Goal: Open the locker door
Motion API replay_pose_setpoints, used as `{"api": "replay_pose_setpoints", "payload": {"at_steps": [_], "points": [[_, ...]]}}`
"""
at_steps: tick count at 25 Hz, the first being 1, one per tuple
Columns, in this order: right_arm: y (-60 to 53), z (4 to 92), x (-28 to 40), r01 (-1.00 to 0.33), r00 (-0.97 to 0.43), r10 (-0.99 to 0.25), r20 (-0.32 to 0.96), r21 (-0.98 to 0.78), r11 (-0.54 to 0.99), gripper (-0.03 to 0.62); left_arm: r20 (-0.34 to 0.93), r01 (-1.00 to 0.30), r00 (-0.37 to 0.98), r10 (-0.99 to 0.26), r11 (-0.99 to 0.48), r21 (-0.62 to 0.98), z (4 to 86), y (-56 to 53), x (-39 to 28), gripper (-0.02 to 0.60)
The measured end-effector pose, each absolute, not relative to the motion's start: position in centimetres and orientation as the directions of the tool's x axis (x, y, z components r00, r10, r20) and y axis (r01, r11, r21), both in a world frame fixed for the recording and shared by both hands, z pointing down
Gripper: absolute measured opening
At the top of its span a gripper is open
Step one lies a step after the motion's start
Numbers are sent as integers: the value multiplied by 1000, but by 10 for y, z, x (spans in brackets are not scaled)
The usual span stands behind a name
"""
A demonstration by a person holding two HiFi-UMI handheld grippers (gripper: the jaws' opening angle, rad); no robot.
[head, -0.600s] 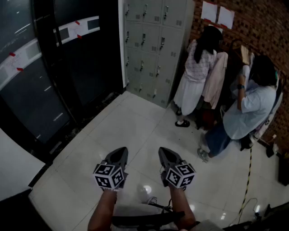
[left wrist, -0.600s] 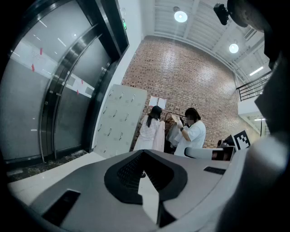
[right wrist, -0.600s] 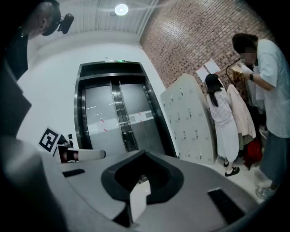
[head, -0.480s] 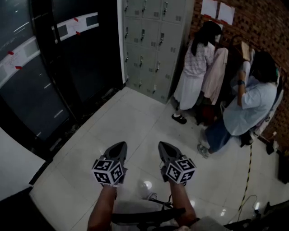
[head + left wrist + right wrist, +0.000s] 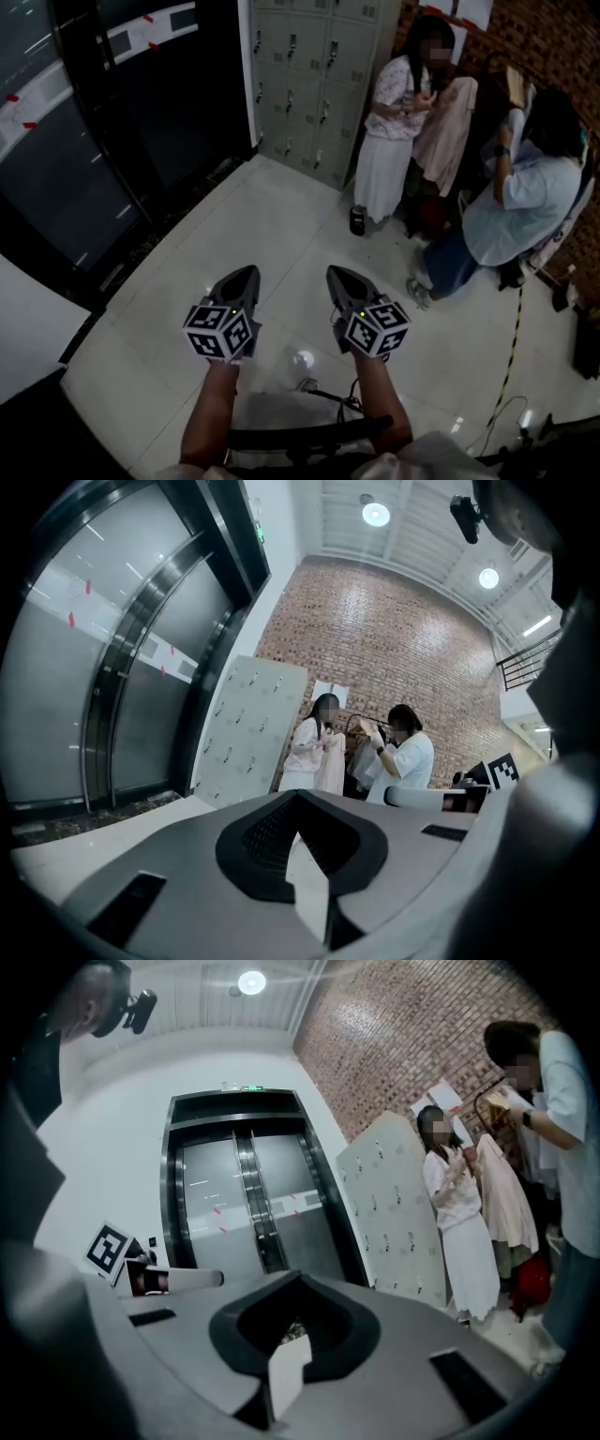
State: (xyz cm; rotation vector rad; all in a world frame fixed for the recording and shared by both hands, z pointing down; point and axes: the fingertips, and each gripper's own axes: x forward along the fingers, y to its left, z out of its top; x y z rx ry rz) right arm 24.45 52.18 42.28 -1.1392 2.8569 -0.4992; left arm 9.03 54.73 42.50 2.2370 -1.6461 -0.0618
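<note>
1. Across the pale tiled floor (image 5: 262, 234), well apart from both grippers, stands the grey metal locker bank (image 5: 314, 75). It is set between the dark lift doors (image 5: 112, 141) and the red brick wall (image 5: 553, 56), and every locker door that shows looks closed.
2. No print on the lockers can be read.
3. White paper sheets (image 5: 473, 11) hang on the brick wall, their writing too small to make out.
4. Short red tape strips (image 5: 148, 18) mark the lift doors.
5. The left gripper (image 5: 246, 274) and the right gripper (image 5: 337, 275) are held side by side over the floor, each with its jaws pressed together on nothing.
6. Black-and-white marker cubes (image 5: 375, 328) on both grippers carry patterns, not words.
7. Just beside the lockers, a person in a white skirt (image 5: 384, 150) handles a pale pink garment (image 5: 450, 131) with a person in a pale blue shirt (image 5: 516, 216).
8. Only the head view shows a yellow-and-black striped line (image 5: 511, 347) on the floor, perhaps tape or a cable.
9. Only the right gripper view shows the lift doors whole, with a small green sign (image 5: 251, 1088) above them, unreadable.
10. Only the left gripper view shows two round ceiling lamps (image 5: 376, 514) above the full height of the brick wall.
</note>
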Motion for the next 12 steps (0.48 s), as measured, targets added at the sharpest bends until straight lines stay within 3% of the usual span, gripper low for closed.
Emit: {"api": "replay_pose_setpoints", "payload": {"at_steps": [12], "points": [[508,429,276,-640,-756,-649,88,-308,704,8,188,-918,316,-930,-250,307,435,534,133,0]]}}
